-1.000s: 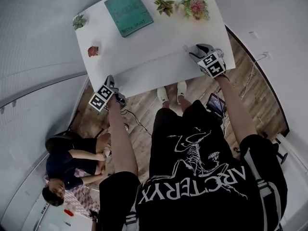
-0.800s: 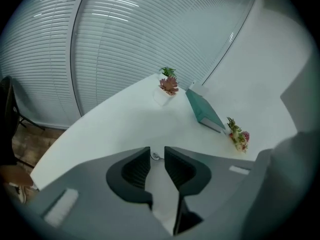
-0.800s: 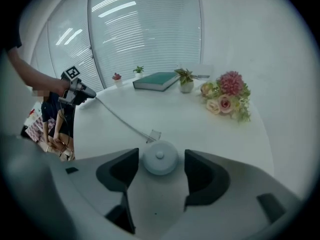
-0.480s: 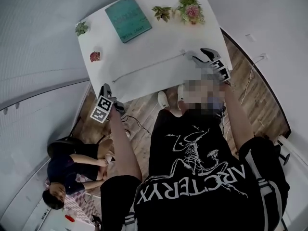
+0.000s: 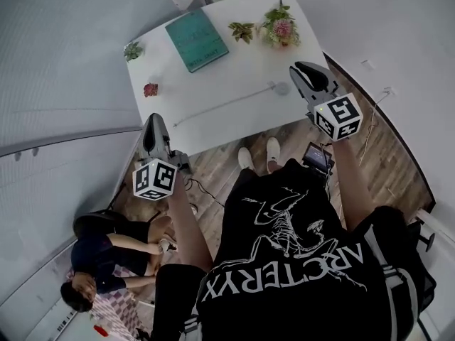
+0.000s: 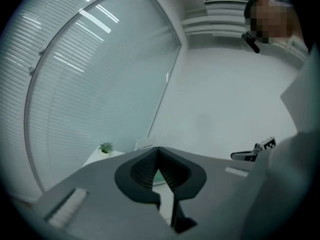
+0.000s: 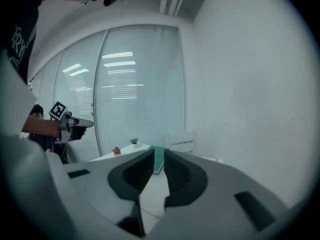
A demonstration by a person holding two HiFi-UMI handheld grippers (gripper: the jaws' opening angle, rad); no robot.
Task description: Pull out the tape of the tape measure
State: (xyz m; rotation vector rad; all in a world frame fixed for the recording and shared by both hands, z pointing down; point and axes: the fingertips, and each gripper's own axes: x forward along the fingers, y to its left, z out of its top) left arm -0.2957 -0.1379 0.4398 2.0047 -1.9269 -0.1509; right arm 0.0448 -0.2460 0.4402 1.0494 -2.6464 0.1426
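The tape measure's small grey case (image 5: 282,88) lies near the right front edge of the white table (image 5: 234,69). Its thin tape (image 5: 224,106) runs left across the tabletop, pulled out. My left gripper (image 5: 151,121) is lifted off the table's front left edge, shut with nothing in it (image 6: 159,152). My right gripper (image 5: 299,69) hovers above and right of the case. Its jaws are closing with a narrow gap, and nothing sits between them (image 7: 159,153). Neither gripper touches the tape measure.
At the back of the table are a teal book (image 5: 197,40), a pink flower pot (image 5: 279,27) and two small plants (image 5: 242,30) (image 5: 133,50). A small red thing (image 5: 150,89) is at its left. A person (image 5: 106,244) sits on the wooden floor (image 5: 370,148), lower left.
Both grippers have risen off the table toward the head camera. The right one has left the case. The tape measure stays on the table with its tape out.
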